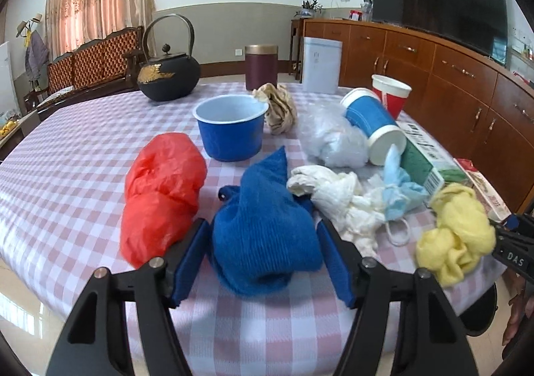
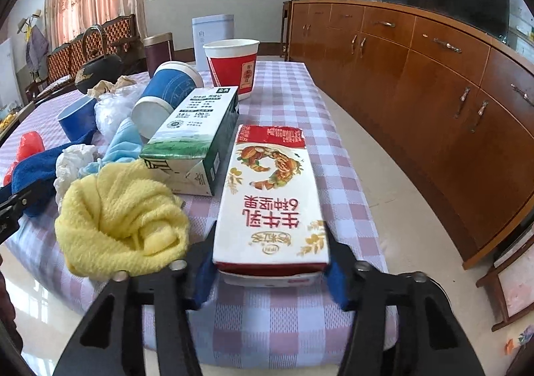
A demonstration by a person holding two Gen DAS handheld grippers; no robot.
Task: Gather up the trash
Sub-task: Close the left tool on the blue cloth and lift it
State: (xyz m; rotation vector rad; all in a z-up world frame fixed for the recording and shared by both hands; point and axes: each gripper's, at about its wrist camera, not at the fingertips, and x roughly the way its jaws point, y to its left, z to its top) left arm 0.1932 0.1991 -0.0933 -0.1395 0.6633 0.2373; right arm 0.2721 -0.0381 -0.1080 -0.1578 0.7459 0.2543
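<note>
- Broadly, the table under a pink-and-white checked cloth carries all the clutter, with a wooden cabinet running along its right side.
- At the far edge stand a black kettle, a dark canister and a pale tin.
- The red-and-white carton lies flat near the table's front edge; the right gripper has its fingers on either side of the carton's near end, touching or nearly so, though I cannot tell if they press it.
- Just left of it lies the green carton, with a tipped blue paper cup and an upright red cup behind.
- The blue cloth sits bunched between the wide-spread fingers of the left gripper, which flank it loosely.
- A red plastic bag lies beside it on the left, a blue bowl behind.
- The yellow cloth is crumpled next to the red-and-white carton.
- Smaller bits lie mid-table: white tissue, clear plastic bag, blue face mask, brown paper wad.
</note>
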